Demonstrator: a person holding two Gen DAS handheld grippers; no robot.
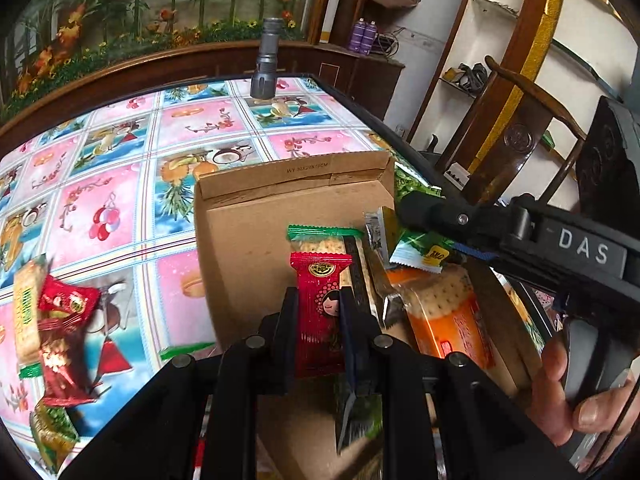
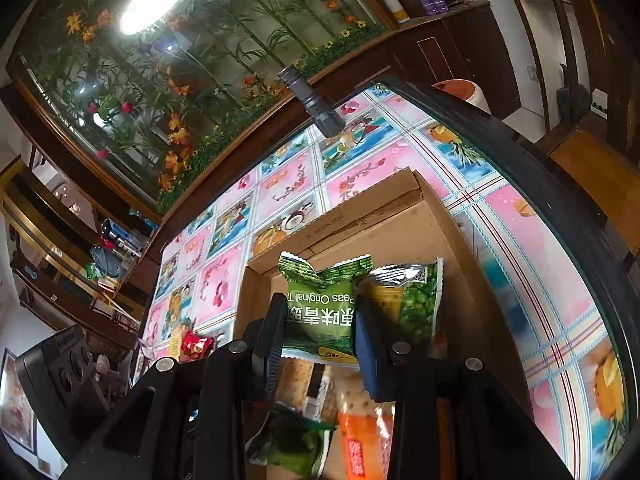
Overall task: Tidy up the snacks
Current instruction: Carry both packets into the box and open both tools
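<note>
Looks like somebody's home, living or dining room. Dark carved wood cabinets [image 1: 360,68], a big glass panel with painted bamboo and flowers [image 2: 160,80], a wooden chair [image 1: 520,128], and a table [image 1: 120,184] under a fruit-print plastic cloth. 2 purple spray cans [image 1: 362,36] on the cabinet.

One cardboard box [image 1: 256,240] lies ahead of the fingers. Inside it are at least two green pea packets [image 2: 320,312], two cracker packs [image 1: 440,312] and one red packet [image 1: 320,300]. Left of the left fingers lie roughly four loose snacks [image 1: 60,320]. One grey flashlight [image 1: 266,64] stands beyond the box.
</note>
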